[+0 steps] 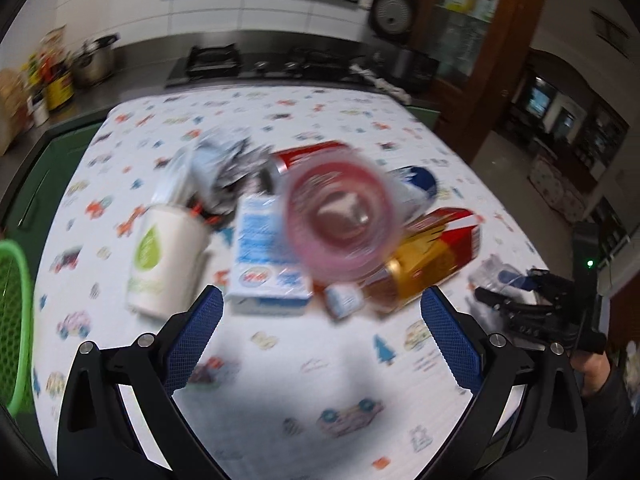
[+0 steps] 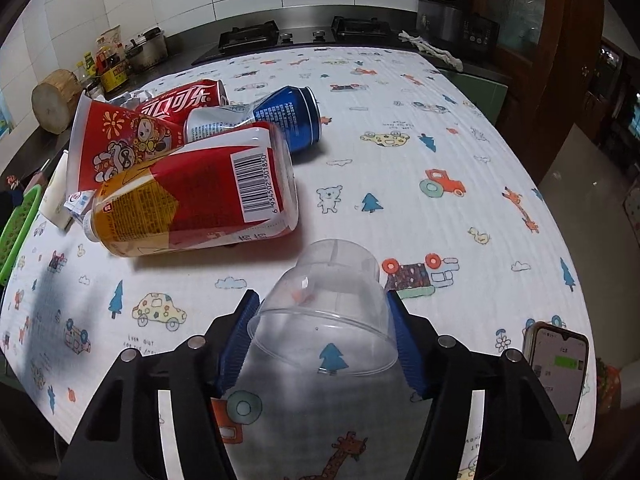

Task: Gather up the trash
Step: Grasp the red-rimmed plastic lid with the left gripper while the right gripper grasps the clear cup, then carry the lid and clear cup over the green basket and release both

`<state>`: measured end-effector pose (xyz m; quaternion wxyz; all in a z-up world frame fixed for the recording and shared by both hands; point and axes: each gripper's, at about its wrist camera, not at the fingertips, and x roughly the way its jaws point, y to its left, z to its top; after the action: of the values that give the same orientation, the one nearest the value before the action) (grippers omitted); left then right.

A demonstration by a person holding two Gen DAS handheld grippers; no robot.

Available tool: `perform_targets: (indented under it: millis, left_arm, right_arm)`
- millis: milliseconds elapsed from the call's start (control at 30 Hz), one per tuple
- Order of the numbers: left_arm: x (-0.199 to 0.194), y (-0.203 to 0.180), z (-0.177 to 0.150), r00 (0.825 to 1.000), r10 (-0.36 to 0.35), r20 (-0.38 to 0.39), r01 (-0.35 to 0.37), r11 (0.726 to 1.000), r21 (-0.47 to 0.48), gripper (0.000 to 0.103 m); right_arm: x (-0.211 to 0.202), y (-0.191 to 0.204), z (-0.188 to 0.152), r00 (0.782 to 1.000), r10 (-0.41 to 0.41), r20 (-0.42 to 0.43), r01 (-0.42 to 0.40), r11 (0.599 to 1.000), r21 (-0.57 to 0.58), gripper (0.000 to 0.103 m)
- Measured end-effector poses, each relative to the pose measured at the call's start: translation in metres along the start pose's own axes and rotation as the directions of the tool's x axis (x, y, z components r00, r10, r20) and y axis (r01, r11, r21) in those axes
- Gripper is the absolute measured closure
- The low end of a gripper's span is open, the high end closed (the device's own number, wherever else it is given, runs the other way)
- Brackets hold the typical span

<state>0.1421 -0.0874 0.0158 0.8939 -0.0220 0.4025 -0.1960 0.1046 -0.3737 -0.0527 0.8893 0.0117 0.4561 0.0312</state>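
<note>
Your right hand-held gripper has its 2 blue pads on either side of a clear plastic cup lying on its side, rim toward the camera; the pads look to be touching its walls, so I read that as a grip, with the cup down at the worktop, not lifted.

Your left hand-held gripper is wide open with nothing between its fingers. A red-rimmed cup sits just ahead of them, blurred; I can't tell whether it rests on the pile or is in the air.

Left to collect, ahead and to the left of the right hand-held gripper: tea bottle, red printed cup, red cola can, crushed blue can, white paper cup, blue-white carton, plus crumpled wrappers behind them.

The green basket sits at the far left of the left hand-held gripper (only its rim shows; contents not visible).

Judgement: early stage. At most 1 item in hand, at least 7 pieces on the worktop. The phone to the right is not trash.
</note>
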Motion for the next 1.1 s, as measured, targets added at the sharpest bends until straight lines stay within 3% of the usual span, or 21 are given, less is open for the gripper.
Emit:
perform_targets:
  millis: [233, 367, 633, 1100]
  left_arm:
    - [0.017, -0.016, 0.020, 1.000, 0.001, 0.025, -0.002, 0.998, 0.056, 0.005]
    - [0.033, -0.013, 0.032, 0.999, -0.033, 0.001, 0.033, 0.998, 0.049, 0.005]
    - [0.054, -0.010, 0.041, 1.000, -0.015, -0.015, 0.017, 0.997, 0.080, 0.005]
    - [0.076, 0.002, 0.042, 0.993, -0.111, -0.027, 0.112, 0.992, 0.061, 0.008]
  right_arm:
    - [-0.002, -0.003, -0.004, 1.000, 0.023, 0.003, -0.023, 1.000, 0.007, 0.042]
    - [-0.004, -0.004, -0.005, 0.999, 0.038, 0.002, -0.038, 0.999, 0.012, 0.042]
    - [-0.002, -0.002, -0.003, 0.999, 0.049, -0.002, -0.049, 0.999, 0.002, 0.042]
    - [0.003, -0.003, -0.004, 0.998, 0.054, -0.009, -0.054, 0.999, -0.003, 0.042]
